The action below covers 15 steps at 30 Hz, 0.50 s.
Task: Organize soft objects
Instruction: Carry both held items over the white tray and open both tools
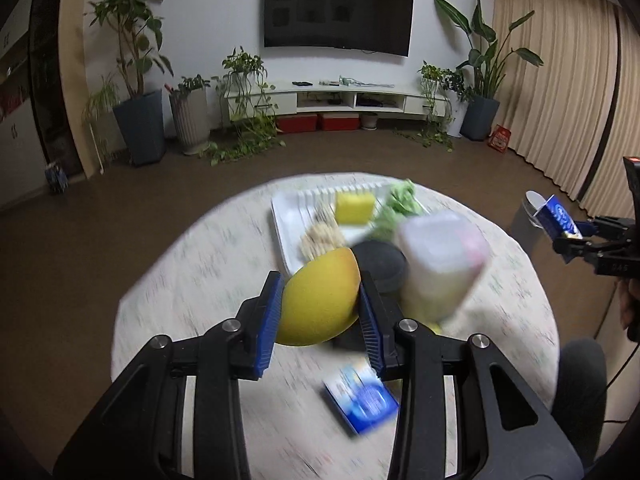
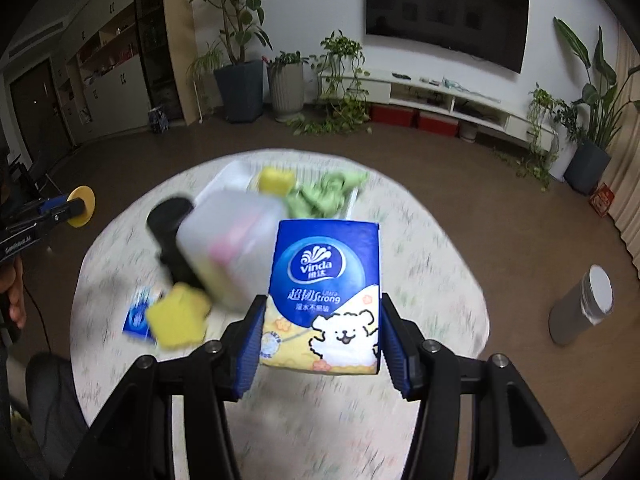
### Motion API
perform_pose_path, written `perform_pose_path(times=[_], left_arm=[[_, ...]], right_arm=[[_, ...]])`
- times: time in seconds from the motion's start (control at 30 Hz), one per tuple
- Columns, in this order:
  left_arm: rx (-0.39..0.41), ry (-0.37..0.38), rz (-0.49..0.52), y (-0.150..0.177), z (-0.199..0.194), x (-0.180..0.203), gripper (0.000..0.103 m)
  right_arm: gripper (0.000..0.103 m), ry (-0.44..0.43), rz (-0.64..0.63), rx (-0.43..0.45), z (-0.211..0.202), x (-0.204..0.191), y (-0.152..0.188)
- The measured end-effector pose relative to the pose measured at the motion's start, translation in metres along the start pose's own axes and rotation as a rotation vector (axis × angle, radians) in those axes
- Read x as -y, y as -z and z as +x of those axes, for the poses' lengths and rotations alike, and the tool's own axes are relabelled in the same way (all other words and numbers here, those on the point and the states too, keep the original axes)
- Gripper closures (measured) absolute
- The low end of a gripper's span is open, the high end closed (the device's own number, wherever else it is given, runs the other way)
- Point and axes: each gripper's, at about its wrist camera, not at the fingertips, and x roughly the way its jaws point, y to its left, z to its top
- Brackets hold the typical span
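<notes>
Left wrist view, left tool clamping yellow sponge, right tool clamping tissue pack

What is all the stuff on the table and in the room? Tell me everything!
Round sponge: one, yellow, in left tool.
Tissue pack: one, blue, in right tool.
Second tissue pack: one, blue, on table near edge.
Star sponge: one, yellow, on table.
Square sponge: one, yellow, on tray.
Green cloth: one, on tray.
Tray: one, white, far side of table.
Plastic container: one, clear, mid-table.
Black object: one, beside container.
Table: one, round, pale.
Television: one, black, on wall.
Left tool: shut on round sponge.
Right tool: shut on tissue pack.
</notes>
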Motion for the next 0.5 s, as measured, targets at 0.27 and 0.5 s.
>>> perform_pose_path(times=[0.27, 0.5], left_arm=[[-0.040, 0.020, 0.080, -0.071, 0.081, -0.017, 0.068], [-0.133, 0.042, 0.166, -0.084, 0.171, -0.013, 0.067]], right_arm=[[0.047, -0.054, -0.028, -0.031, 0.074, 0.028, -0.088], [0.047, -0.137, -0.165, -0.107, 0.155, 0.013, -0.149]])
